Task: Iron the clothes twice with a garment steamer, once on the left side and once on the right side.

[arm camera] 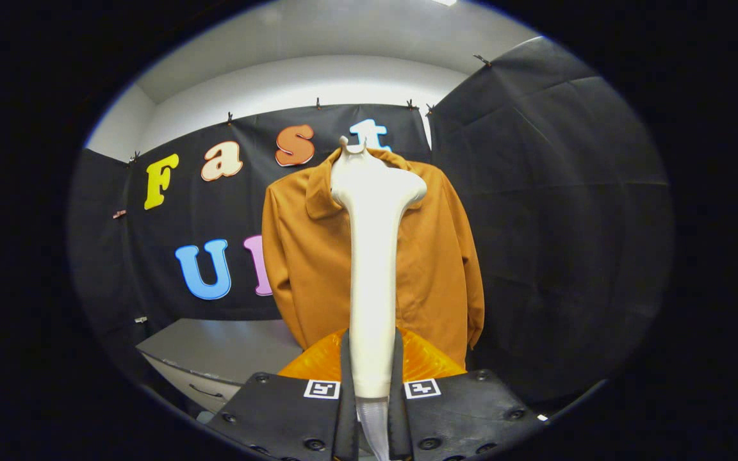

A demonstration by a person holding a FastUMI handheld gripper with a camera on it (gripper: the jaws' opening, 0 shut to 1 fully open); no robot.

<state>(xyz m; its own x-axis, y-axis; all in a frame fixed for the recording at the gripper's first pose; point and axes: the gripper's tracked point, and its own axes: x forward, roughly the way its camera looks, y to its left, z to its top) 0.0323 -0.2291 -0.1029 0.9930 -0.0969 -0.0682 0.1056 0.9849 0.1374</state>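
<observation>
White garment steamer [374, 256] pinched upright between the fingers [372, 371], orange jacket [433, 256] hanging just beyond

The gripper [372, 384] is seen from just behind its two fingers [345, 371], which are brought close together and stand nearly parallel, pointing forward and slightly up. Both fingers are pressed against the handle of the garment steamer [372, 269], which is clamped upright between them. The two finger mounts are set level with each other, each fitted with a small square marker. The fingertips themselves appear partly hidden by the handle.
</observation>
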